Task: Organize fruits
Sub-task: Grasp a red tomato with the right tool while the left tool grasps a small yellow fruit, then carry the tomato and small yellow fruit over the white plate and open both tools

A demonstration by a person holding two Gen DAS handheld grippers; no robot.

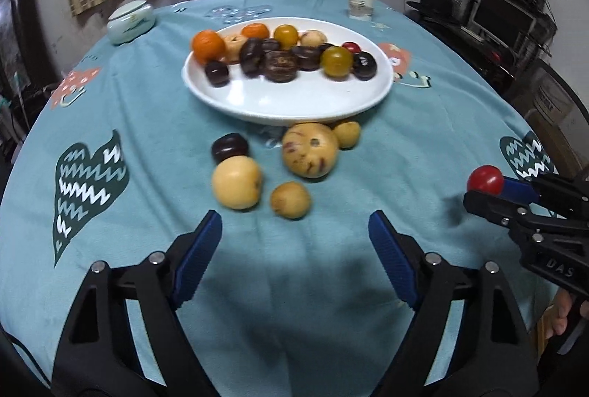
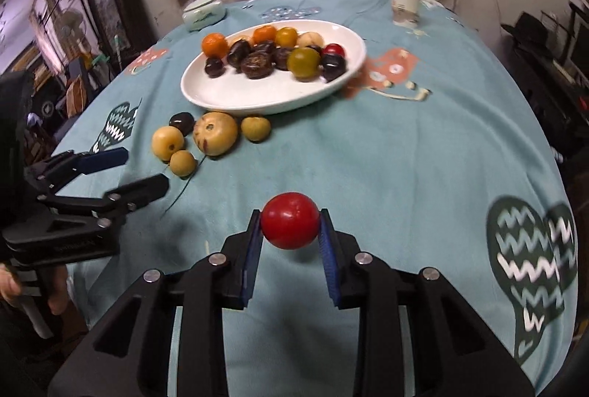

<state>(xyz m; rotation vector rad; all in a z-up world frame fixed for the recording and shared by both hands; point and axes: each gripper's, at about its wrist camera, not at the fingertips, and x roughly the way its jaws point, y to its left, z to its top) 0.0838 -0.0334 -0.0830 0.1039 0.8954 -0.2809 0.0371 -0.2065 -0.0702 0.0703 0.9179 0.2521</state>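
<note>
A white oval plate (image 1: 287,102) (image 2: 239,91) in the middle of the table holds several fruits: orange, dark brown, yellow-green, pale and red ones. On the cloth in front of it lie a large pale speckled fruit (image 1: 310,150) (image 2: 215,132), a pale yellow fruit (image 1: 236,182) (image 2: 168,142), two small yellowish ones (image 1: 290,200) (image 1: 346,134) and a dark one (image 1: 229,147) (image 2: 182,122). My left gripper (image 1: 294,231) (image 2: 141,170) is open just short of these loose fruits, nothing between its fingers. My right gripper (image 2: 290,225) (image 1: 482,189) is shut on a red fruit (image 2: 290,221) (image 1: 485,179), to the right.
A teal patterned cloth (image 1: 147,124) covers the round table. A pale green lidded jar (image 1: 129,21) (image 2: 203,13) stands at the back left, a paper cup (image 1: 360,2) (image 2: 405,6) at the back right. Furniture and shelves crowd both sides of the room.
</note>
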